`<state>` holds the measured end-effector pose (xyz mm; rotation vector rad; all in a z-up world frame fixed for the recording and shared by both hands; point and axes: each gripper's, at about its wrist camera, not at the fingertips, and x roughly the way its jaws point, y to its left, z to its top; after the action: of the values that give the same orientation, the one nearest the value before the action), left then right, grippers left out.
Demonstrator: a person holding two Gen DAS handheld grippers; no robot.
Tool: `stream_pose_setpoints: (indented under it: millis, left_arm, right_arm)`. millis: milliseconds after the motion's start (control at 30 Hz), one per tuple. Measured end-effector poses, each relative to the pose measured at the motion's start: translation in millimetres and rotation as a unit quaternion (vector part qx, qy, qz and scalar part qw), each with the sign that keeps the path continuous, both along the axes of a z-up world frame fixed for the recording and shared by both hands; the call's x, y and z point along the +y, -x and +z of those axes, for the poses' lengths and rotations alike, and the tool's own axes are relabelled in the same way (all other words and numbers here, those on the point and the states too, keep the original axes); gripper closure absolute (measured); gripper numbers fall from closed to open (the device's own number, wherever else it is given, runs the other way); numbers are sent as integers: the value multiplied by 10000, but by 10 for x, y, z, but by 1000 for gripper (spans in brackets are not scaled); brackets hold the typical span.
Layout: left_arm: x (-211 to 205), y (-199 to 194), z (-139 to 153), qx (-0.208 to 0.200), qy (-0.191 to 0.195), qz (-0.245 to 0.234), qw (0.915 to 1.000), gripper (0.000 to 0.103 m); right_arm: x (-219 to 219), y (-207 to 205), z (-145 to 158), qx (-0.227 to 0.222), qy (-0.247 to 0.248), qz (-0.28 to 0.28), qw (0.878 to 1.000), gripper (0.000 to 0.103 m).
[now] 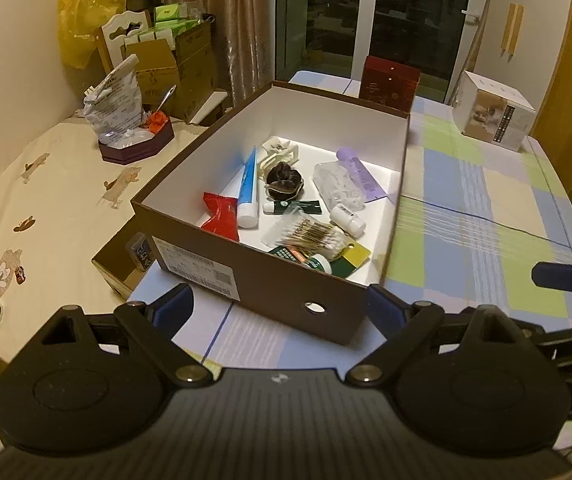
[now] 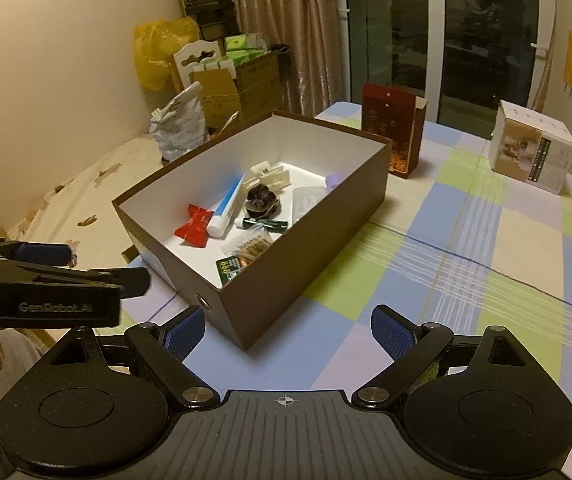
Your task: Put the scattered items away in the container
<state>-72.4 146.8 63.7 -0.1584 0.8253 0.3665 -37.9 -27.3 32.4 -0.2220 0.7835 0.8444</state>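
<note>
The brown cardboard box with a white interior (image 1: 270,280) stood on the table covered with a blue, green and cream checked cloth (image 1: 466,216), near the table's left edge and set at an angle to it. Inside the box lay the gathered items: a red foil packet (image 1: 220,214) near the left wall, a white tube with a blue label (image 1: 247,188) beside it, a cream plastic hair claw (image 1: 278,152) toward the far end, a dark brown hair scrunchie (image 1: 284,178) in the middle, a clear bag of cotton swabs (image 1: 310,236), a small white bottle (image 1: 348,220), a lilac tube (image 1: 360,176) near the right wall, and a green-and-yellow card (image 1: 350,260) at the near end. No loose items were seen on the cloth around the box. The left tongs (image 1: 282,308) were released, blue pads spread wide with nothing between them, hovering over the box's near corner. The right tongs (image 2: 286,334) were likewise released and empty, at the near edge of the table. A dark red upright box (image 2: 392,132) and a white carton (image 2: 530,152) stood toward the table's far edge.
</note>
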Motion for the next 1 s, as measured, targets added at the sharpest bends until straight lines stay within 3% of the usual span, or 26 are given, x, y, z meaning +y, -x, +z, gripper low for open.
stream_pose_setpoints:
  millis: [533, 800, 900, 1000]
  left_arm:
    - [-209, 252, 227, -75, -437, 89, 9990, 4]
    - [-242, 384, 383, -151, -160, 219, 9995, 3]
    - [-274, 421, 439, -162, -228, 232, 9993, 3]
    - [-328, 454, 482, -187, -342, 172, 9991, 3]
  right_arm:
    - [-112, 105, 39, -92, -83, -76, 9999, 8]
    - [-239, 210, 131, -242, -310, -229, 9990, 8]
    - [-269, 213, 162, -46, -257, -219, 9994, 8]
    - [-281, 248, 185, -125, -100, -85, 9998, 8]
